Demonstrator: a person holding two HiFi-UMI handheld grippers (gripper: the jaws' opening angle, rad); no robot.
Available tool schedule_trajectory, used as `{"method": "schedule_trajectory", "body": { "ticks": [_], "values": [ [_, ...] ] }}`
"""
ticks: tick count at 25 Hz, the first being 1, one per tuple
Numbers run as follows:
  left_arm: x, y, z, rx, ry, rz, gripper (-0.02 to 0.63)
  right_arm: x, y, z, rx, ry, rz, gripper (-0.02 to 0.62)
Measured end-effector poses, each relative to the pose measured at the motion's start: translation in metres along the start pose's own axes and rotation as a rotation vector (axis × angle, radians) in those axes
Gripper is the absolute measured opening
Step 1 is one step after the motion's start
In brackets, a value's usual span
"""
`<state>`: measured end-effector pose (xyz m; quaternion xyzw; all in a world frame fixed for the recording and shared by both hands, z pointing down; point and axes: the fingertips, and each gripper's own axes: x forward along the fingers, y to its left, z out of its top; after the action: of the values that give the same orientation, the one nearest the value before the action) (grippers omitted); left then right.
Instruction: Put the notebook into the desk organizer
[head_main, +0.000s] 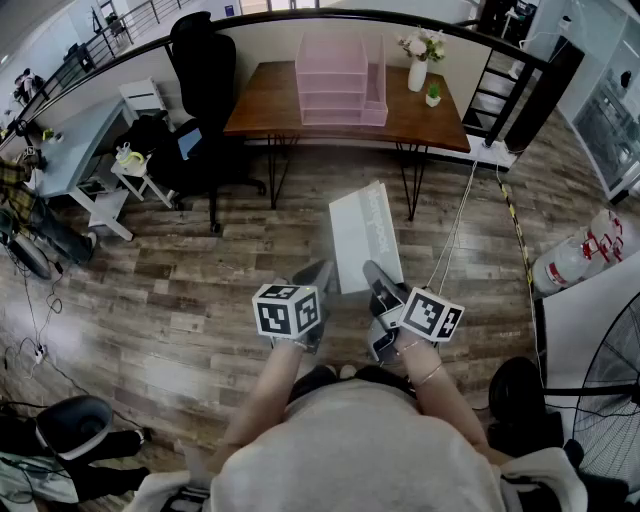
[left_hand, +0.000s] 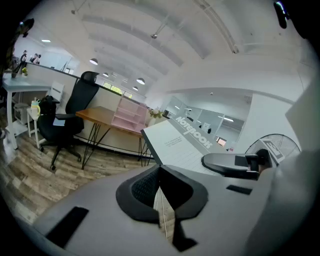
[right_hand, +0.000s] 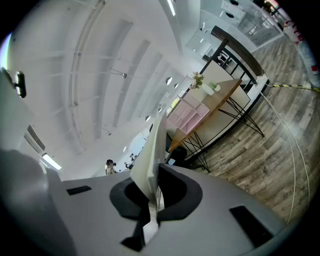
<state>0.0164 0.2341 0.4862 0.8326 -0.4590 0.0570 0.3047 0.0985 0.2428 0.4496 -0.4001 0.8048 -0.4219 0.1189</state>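
Two grippers are in play and one notebook. The right gripper (head_main: 380, 280) is clenched on the notebook (head_main: 362, 235). In the right gripper view its pads (right_hand: 167, 187) pinch the white book (right_hand: 152, 150) edge-on, and the book rises out of the right gripper (right_hand: 154, 186). It is gripped at its near edge, toward the right corner, and reaches forward over the wood floor (head_main: 200, 300), well apart from the desk (head_main: 265, 105). In the left gripper view its cover (left_hand: 180, 142) carries one printed word, NOTEBOOK.

The left gripper (head_main: 316, 276) hangs just beside the notebook's near left corner. In its own view the left gripper (left_hand: 160, 172) has its jaws together with nothing between them, only a thin slit showing floor.

One desk stands ahead, and one pink organizer (head_main: 340, 85) sits at the middle of its surface, nothing in it that can be seen. The organizer also shows in the left gripper view (left_hand: 129, 114) and the right gripper view (right_hand: 187, 112). Toward the desk's right back corner stands one vase (head_main: 417, 72) with flowers, and one small potted plant (head_main: 433, 95) just in front of it. One black chair (head_main: 205, 70) stands off the desk's left end.
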Motion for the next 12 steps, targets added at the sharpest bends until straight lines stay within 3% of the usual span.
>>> {"method": "schedule_trajectory", "body": {
  "ticks": [6,12],
  "values": [
    [0.0,-0.011,0.001,0.007,-0.003,-0.064,0.0,-0.003,0.002,-0.007,-0.012,0.011,0.008,0.018],
    [-0.005,-0.014,0.004,0.015,-0.014,-0.057,0.0,-0.003,0.008,-0.005,-0.016,0.001,0.017,0.018]
  ]
}}
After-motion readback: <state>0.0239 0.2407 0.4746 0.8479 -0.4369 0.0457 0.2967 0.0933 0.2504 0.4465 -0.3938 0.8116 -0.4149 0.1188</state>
